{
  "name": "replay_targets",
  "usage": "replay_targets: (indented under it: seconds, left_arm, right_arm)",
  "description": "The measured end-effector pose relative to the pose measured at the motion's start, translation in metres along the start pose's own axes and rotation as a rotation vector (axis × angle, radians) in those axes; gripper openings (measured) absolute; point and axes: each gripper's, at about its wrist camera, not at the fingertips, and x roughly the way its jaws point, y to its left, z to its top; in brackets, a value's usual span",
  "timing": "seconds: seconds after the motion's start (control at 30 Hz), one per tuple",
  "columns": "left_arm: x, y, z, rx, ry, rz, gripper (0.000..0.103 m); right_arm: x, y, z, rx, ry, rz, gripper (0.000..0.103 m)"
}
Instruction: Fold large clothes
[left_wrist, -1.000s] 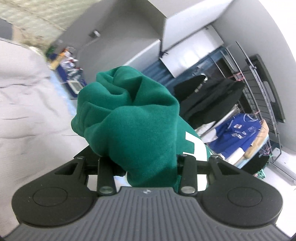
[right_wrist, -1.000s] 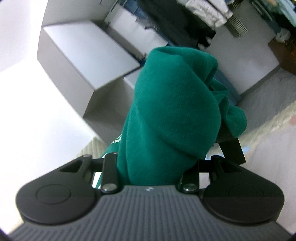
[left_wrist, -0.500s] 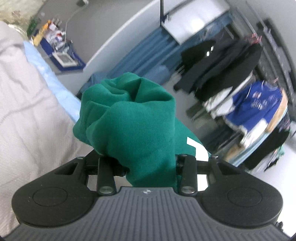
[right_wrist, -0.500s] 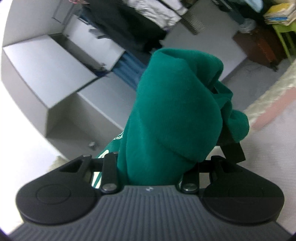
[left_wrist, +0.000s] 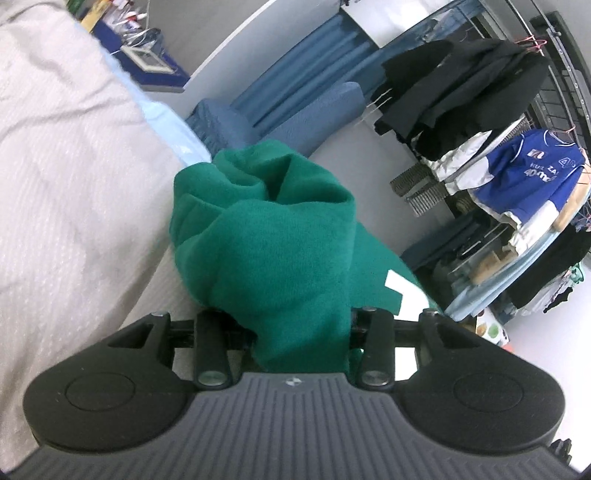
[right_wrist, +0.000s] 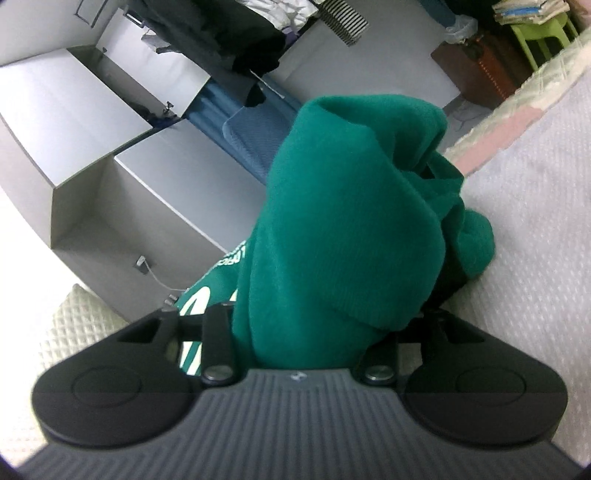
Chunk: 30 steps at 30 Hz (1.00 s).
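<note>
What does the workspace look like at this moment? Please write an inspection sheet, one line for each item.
Surface: pale quilted bed cover, lightly creased, below and beside both grippers.
Job's things: one green sweatshirt with white print, bunched, hanging between both grippers.
Clutter: nothing seen on the visible bed cover.
Grippers: left gripper and right gripper each have green cloth between the fingers; both sets of jaws are opening.
Cables: a thin cable at the grey cabinet's foot.
Surroundings: clothes rack with dark coats and a blue jersey; blue curtain; grey cabinets; green stool.
</note>
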Motion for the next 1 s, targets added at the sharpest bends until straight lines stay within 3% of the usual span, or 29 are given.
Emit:
replay_targets:
  seconds: [0.17,0.23,0.33,0.6,0.73,0.87,1.0]
  left_arm:
    - [-0.007,0.026,-0.022,-0.02,0.013,0.006,0.059]
    - [-0.014,0.031,-0.026,-0.031,0.01,0.017,0.067]
    - [-0.024,0.033,-0.028,-0.039,0.006,0.019,0.07]
    - [-0.058,0.013,-0.026,0.014,0.03,0.121,0.075]
    - [-0.091,-0.008,-0.022,0.127,-0.008,0.222,0.076]
    - [-0.131,-0.034,-0.011,0.161,-0.03,0.214,0.076]
    - [-0.176,-0.077,-0.001,0.262,-0.054,0.208,0.077]
  right_arm:
    - [-0.003,-0.015,-0.012,0.02,0.017,0.007,0.059]
    - [-0.007,-0.023,-0.02,0.018,0.017,-0.001,0.07]
    - [-0.008,-0.034,-0.023,0.056,0.024,-0.014,0.08]
    - [-0.028,-0.017,-0.023,0.097,0.047,-0.102,0.081]
    - [-0.053,-0.005,-0.029,0.086,0.057,-0.162,0.08]
    - [-0.081,0.015,-0.031,0.01,0.05,-0.207,0.08]
    - [-0.113,0.053,-0.022,-0.083,0.011,-0.205,0.08]
